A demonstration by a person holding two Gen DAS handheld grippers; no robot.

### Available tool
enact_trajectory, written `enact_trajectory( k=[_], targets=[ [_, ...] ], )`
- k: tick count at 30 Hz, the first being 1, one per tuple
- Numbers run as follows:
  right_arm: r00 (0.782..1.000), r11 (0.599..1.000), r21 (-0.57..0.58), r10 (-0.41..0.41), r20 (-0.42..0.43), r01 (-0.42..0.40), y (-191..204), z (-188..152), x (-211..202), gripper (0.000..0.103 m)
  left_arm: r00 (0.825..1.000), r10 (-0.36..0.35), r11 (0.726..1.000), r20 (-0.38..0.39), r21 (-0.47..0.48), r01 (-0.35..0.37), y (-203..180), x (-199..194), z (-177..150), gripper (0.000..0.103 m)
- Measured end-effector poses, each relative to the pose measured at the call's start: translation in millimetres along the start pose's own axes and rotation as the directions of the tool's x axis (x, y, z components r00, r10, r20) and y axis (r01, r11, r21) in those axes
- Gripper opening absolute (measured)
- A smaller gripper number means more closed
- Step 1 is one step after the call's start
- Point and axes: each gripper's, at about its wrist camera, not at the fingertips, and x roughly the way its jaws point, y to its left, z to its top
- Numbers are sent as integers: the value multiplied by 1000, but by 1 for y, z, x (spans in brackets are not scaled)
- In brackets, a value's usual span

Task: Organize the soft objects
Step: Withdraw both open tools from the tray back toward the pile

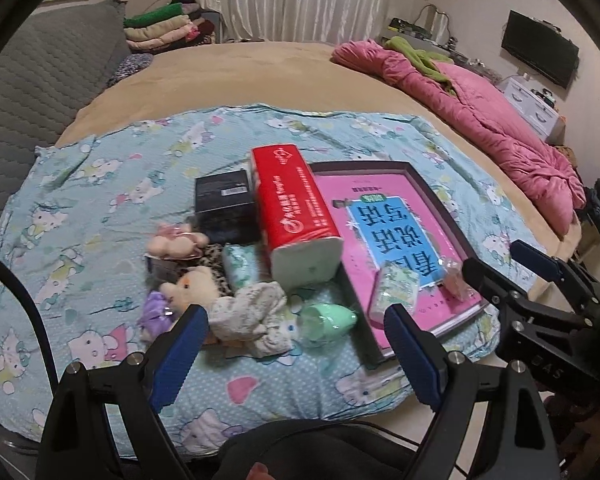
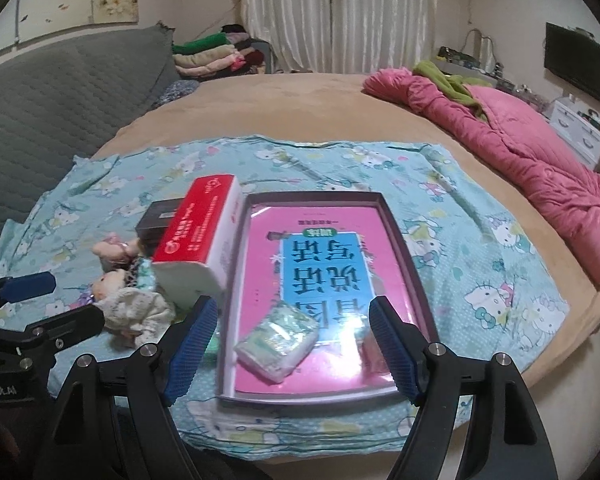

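Observation:
A heap of soft things lies on the cartoon-cat sheet (image 1: pixel 100 184): two small plush toys (image 1: pixel 176 240) (image 1: pixel 192 284), a white floral cloth doll (image 1: pixel 252 312) (image 2: pixel 136 312), a purple bit (image 1: pixel 154 312) and a mint green piece (image 1: pixel 328 318). A red tissue pack (image 1: pixel 296 208) (image 2: pixel 196 232) leans over them. A small wrapped tissue pack (image 2: pixel 278 344) (image 1: pixel 392 288) lies on the pink book (image 2: pixel 324 264) in a dark-rimmed tray (image 2: pixel 396 232). My left gripper (image 1: pixel 296 344) (image 2: pixel 76 298) hangs open above the doll. My right gripper (image 2: pixel 292 344) (image 1: pixel 492 256) is open above the small pack, not touching it.
A black box (image 1: pixel 224 200) sits behind the red pack. A pink quilt (image 2: pixel 520 152) lies along the bed's right side, with folded clothes (image 2: pixel 208 52) at the far end. A grey quilted headboard (image 1: pixel 40 80) stands at left. The near bed edge is below both grippers.

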Motion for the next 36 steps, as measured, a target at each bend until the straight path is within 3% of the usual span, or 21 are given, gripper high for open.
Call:
enact_trajectory(
  k=[14,25,36],
  targets=[
    [999,997,-78,31,25,-29,34,4,-12,80,999,34,998,16,-59,-33,39,-15,-5,89],
    [998,988,-148,53,27,-48,58,4,-12,80,991,132,983,38,-136,-126,106,-29,-5,90],
    [997,971,-228,81,14,-75,78,-5,-4,80,992,126,956,-8,-265,-123,165,-21,-24,90]
  ],
)
